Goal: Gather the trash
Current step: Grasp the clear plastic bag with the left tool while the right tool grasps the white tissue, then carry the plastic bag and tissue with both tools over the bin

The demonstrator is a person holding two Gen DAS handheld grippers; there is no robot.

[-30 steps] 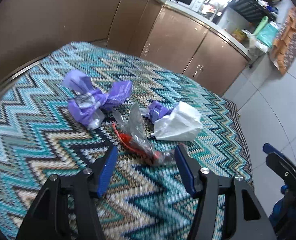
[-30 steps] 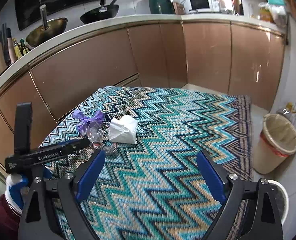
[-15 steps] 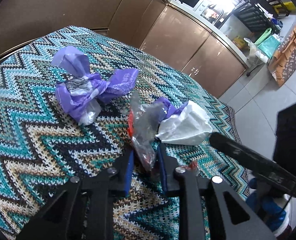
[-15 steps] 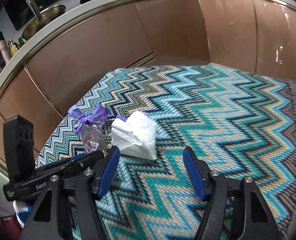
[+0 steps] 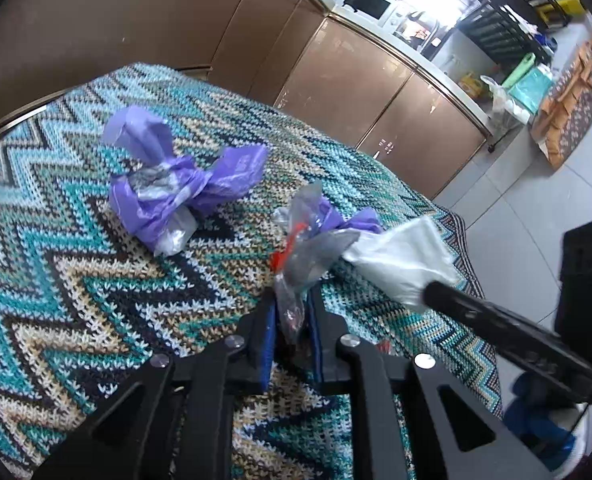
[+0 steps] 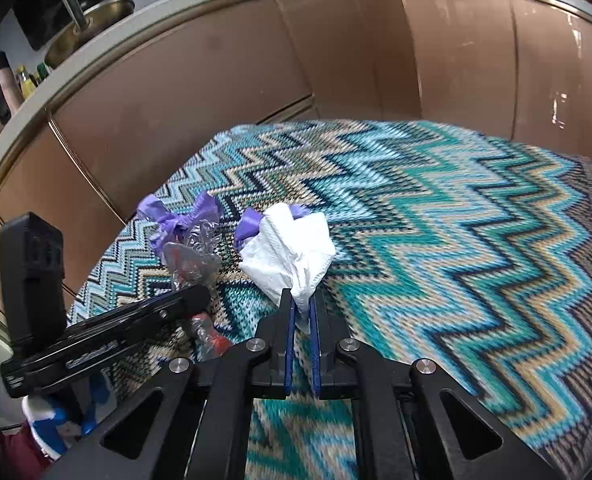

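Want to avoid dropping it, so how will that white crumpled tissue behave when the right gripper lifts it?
The white tissue looks light and floppy, so it should sag from the right gripper. Only a corner is pinched, so it may tear or slip.

The left hand-held gripper point(image 5: 292, 320) has black angular arms, blue finger pads point(image 5: 270, 332) and silver screws at 6 o'clock. The right hand-held gripper point(image 6: 302, 316) has the same black frame, blue pads and screws.

Coarse woven zigzag rug point(image 5: 96, 280), matt. Thin crinkled purple plastic bag point(image 5: 176, 188); clear glossy plastic wrapper point(image 5: 308, 256); soft white paper tissue point(image 6: 292, 252), quilted. Glossy brown cabinet fronts point(image 6: 336, 60) far behind. Matt black plastic fingers point(image 6: 328, 324), blue pads point(image 6: 291, 328).
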